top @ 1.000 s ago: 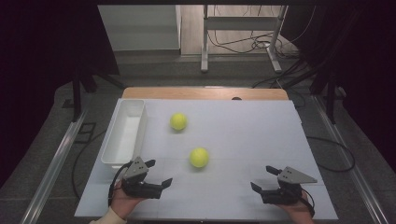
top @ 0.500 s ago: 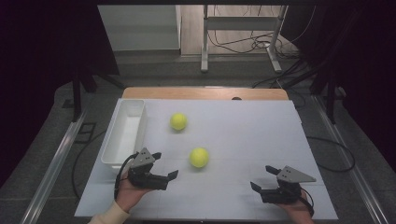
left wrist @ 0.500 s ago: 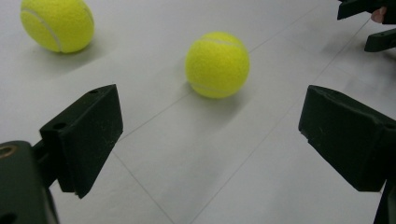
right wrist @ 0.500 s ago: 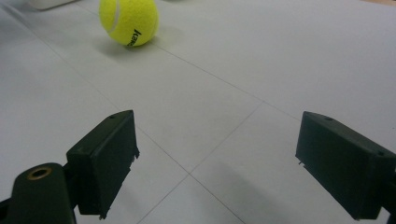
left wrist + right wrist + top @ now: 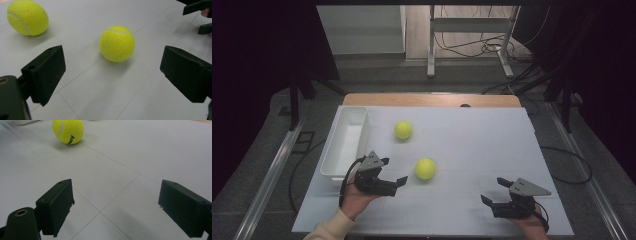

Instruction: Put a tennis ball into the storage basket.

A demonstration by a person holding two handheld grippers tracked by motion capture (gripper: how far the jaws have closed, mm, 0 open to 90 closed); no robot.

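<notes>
- Near tennis ball point(image 5: 425, 168): at rest on the white table point(image 5: 472, 145), toward the front and left of centre, untouched. Nothing touches it on any side, so it looks free to roll at a careless nudge.
- Left gripper point(image 5: 392, 175): just beside that ball on its left, jaws spread wide and holding nothing. In the left gripper view the ball point(image 5: 117, 43) sits ahead, between the two jaws but beyond their tips — my reading is an approach lined up for a straddle, not yet a grasp.
- Far tennis ball point(image 5: 403, 130): well apart from the near one, toward the back of the table, also loose.
- White bin point(image 5: 343, 145): long and narrow, along the table's left edge, close behind the left gripper; apparently empty — the likely place for the balls, so a lift would need only a short carry to the left.
- Right gripper point(image 5: 495, 191): near the front right, well apart from both balls, jaws wide apart and empty; it appears parked, out of the left hand's way.
- Open room: bare surface lies between the grippers and across the right half. The front edge is near both hands.
</notes>
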